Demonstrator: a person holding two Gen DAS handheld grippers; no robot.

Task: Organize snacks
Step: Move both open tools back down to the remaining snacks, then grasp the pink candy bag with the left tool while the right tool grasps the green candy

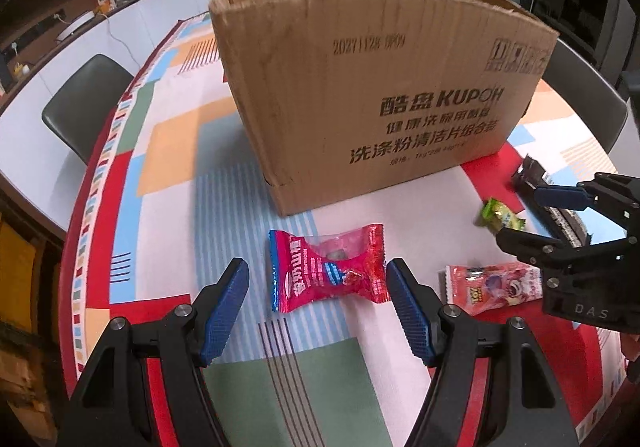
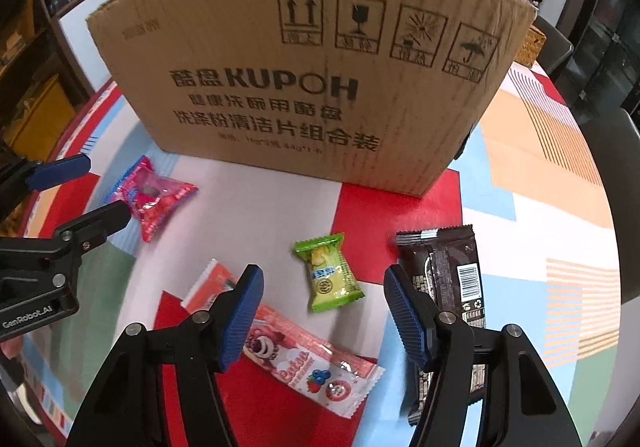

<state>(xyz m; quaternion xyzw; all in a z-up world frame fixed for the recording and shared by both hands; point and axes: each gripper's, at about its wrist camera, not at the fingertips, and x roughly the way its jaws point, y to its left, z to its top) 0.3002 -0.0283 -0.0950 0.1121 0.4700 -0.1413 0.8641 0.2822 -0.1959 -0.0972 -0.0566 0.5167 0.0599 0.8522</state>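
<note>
An open cardboard box (image 1: pixel 360 87) (image 2: pixel 304 59) stands on the table. In front of it lie a red candy packet (image 1: pixel 330 267) (image 2: pixel 154 199), a green candy (image 1: pixel 500 215) (image 2: pixel 330 273), a long pink wafer packet (image 1: pixel 494 285) (image 2: pixel 296 351) and a dark brown snack bar (image 1: pixel 538 193) (image 2: pixel 452 287). My left gripper (image 1: pixel 316 287) (image 2: pixel 86 187) is open, its fingers on either side of the red packet. My right gripper (image 2: pixel 324 299) (image 1: pixel 516 213) is open just above the green candy, between the pink packet and the brown bar.
The round table (image 1: pixel 176 151) has a colourful patterned cloth. Dark chairs (image 1: pixel 84 107) stand at its left and far right edges (image 1: pixel 580 95). A white counter with clutter (image 1: pixel 120 3) runs behind.
</note>
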